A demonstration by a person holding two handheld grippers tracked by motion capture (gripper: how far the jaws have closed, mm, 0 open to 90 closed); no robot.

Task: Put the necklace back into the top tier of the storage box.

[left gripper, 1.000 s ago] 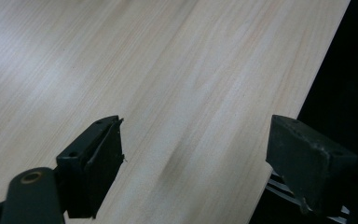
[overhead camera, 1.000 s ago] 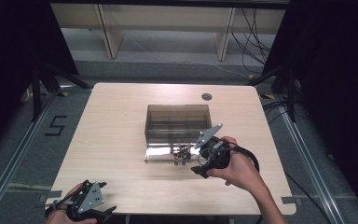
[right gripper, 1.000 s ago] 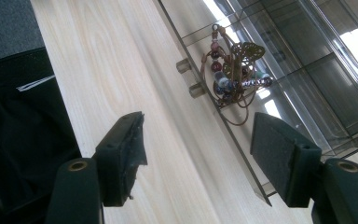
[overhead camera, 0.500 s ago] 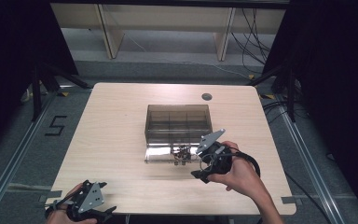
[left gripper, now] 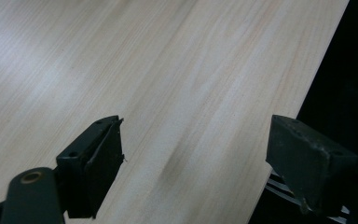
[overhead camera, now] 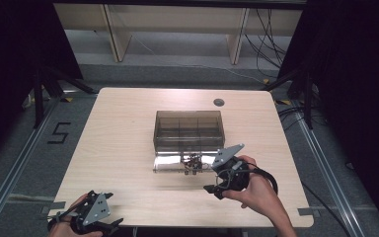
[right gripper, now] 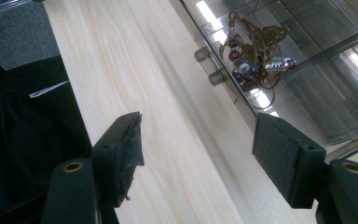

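Smoky box (overhead camera: pixel 188 130), beaded jewellery (overhead camera: pixel 193 161) on lid

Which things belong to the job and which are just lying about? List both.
Likely in the job:
smoky clear plastic compartment box
its opened lid
tangle of beaded jewellery
right gripper, open

Lying about:
left gripper, open
small round grey disc

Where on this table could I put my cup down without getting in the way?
The table is bare left of the clear box, also behind it up to the far edge. Between the left gripper and the box is free too. It is crowded in front of the box, around the open lid, jewelry and right gripper.
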